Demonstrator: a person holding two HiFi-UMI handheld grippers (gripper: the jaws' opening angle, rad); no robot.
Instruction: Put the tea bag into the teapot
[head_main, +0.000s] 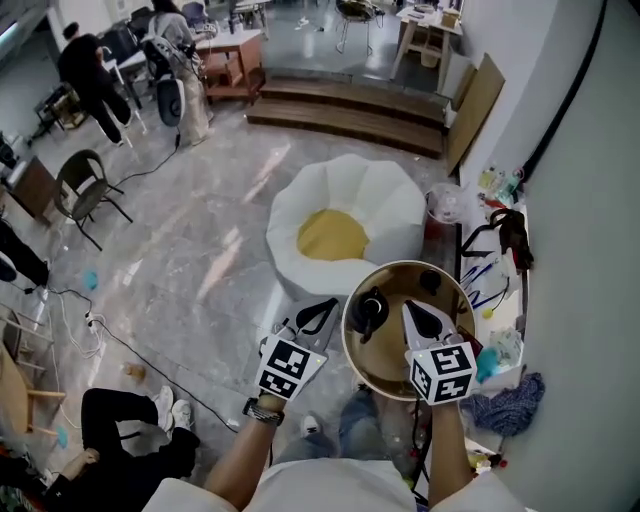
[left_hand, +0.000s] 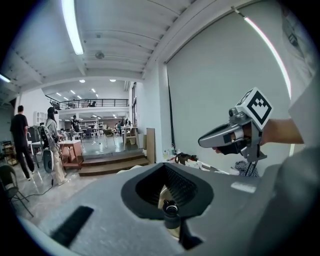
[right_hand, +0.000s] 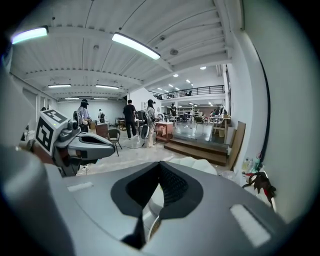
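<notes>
A small black teapot (head_main: 368, 312) stands on a round brown tray table (head_main: 390, 375) just in front of me. Its lid knob (left_hand: 171, 207) shows through the gap below the jaws in the left gripper view. My left gripper (head_main: 325, 305) hangs just left of the teapot, jaws together and empty. My right gripper (head_main: 415, 310) hovers over the table right of the teapot, also shut with nothing in it. A second dark object (head_main: 430, 282) sits at the table's far edge. I see no tea bag in any view.
A white flower-shaped seat with a yellow centre (head_main: 345, 225) lies beyond the table. A cluttered shelf (head_main: 500, 300) and a blue cloth (head_main: 510, 405) line the wall on the right. Wooden steps (head_main: 350, 105) and several people are far off.
</notes>
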